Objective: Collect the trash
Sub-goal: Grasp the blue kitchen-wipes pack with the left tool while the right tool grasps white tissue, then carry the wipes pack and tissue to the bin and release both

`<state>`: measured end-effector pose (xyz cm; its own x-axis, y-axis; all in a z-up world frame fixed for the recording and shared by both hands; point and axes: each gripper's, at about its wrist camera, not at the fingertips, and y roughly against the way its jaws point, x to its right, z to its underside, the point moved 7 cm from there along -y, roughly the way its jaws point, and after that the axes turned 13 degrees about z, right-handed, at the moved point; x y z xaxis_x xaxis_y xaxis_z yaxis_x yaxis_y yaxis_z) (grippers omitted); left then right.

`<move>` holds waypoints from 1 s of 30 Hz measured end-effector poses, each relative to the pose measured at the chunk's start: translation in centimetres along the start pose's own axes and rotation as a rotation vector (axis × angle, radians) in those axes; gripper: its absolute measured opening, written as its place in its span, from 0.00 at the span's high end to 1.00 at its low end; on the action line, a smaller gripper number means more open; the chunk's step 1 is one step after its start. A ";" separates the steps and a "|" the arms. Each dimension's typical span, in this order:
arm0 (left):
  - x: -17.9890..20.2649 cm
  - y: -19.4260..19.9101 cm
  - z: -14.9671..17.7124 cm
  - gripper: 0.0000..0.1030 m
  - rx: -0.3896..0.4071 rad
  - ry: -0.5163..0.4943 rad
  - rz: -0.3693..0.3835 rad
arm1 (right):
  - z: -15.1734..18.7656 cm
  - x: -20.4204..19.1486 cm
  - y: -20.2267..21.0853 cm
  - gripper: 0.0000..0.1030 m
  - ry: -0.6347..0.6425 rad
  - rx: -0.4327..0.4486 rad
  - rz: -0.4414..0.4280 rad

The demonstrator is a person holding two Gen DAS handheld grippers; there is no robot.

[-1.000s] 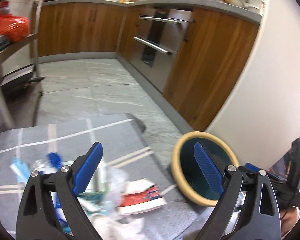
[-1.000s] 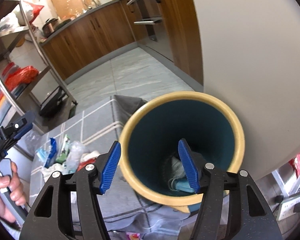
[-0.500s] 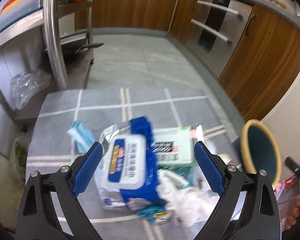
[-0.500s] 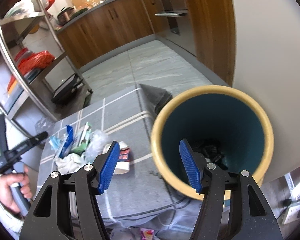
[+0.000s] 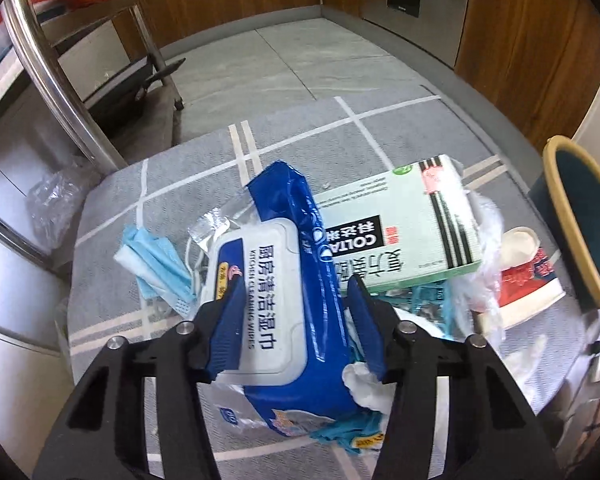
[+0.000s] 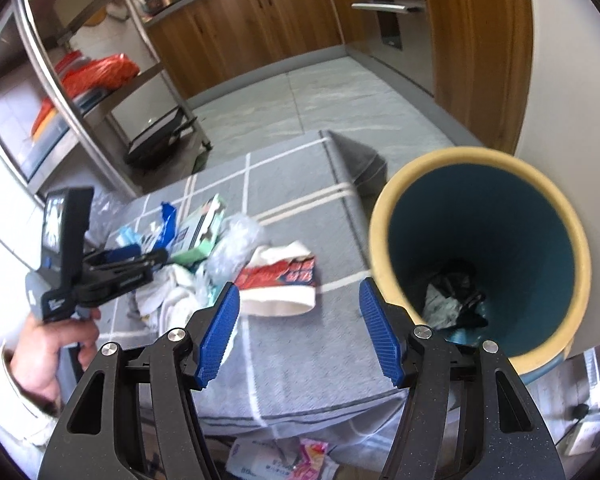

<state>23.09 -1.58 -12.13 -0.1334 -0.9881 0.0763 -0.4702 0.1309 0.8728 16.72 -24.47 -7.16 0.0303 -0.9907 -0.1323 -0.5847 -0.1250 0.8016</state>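
Left gripper (image 5: 294,322) is pitched steeply down over the trash pile, jaws closing around the blue wipes pack (image 5: 284,304); the pack sits between the blue pads (image 5: 230,324), which look at or nearly at its sides, so I read no firm clamp yet. Pack lies directly under and ahead of the gripper, atop crumpled white tissue (image 5: 366,390), with a blue face mask (image 5: 156,258) just off its left finger and a green carton (image 5: 404,232) ahead-right, overlapping the pack's far end. To do this well, I'd say: centre the pads on the pack's stiff lid zone, not the floppy film edge, close until the pack bulges slightly, then lift straight up so the carton and tissue slide off instead of dragging along. Right gripper (image 6: 300,330) hangs partly open and empty, nothing between its fingers. The bin (image 6: 382,216) stands just ahead-right of it, rim near its right finger, some trash already at the bottom. A red-and-white wrapper (image 6: 278,284) lies ahead of its left finger: likely next candidate.
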 end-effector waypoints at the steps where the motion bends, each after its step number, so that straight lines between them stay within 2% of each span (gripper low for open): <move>1: -0.1 0.2 -0.1 0.59 0.007 0.006 0.004 | 0.3 -0.3 -0.2 0.38 0.001 -0.008 -0.007; 5: -0.7 1.2 -0.5 0.82 0.048 0.027 0.032 | 1.3 -1.5 -1.1 0.38 0.003 -0.048 -0.055; 8: -1.3 2.3 -0.7 0.96 0.083 0.055 0.057 | 2.1 -2.5 -1.7 0.38 -0.004 -0.078 -0.102; 18: -4.4 5.3 -0.2 0.97 0.173 0.193 0.159 | 3.9 -6.0 -4.2 0.40 -0.009 -0.169 -0.203; 21: -5.3 6.5 0.1 0.97 0.209 0.223 0.183 | 4.7 -7.1 -5.0 0.46 0.006 -0.197 -0.218; 24: -6.0 7.5 0.1 0.97 0.246 0.250 0.222 | 5.5 -8.1 -5.8 0.57 0.023 -0.228 -0.222; 28: -7.2 9.0 0.1 0.97 0.308 0.310 0.300 | 5.8 -8.5 -6.2 0.86 0.024 -0.242 -0.238; 30: -7.9 9.8 0.1 0.97 0.339 0.354 0.342 | 5.6 -8.5 -5.9 0.93 0.022 -0.230 -0.248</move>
<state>19.45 7.53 -4.27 -0.0551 -0.8445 0.5327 -0.7117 0.4074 0.5723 15.41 -14.98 -14.01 0.1680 -0.9291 -0.3295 -0.3590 -0.3689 0.8573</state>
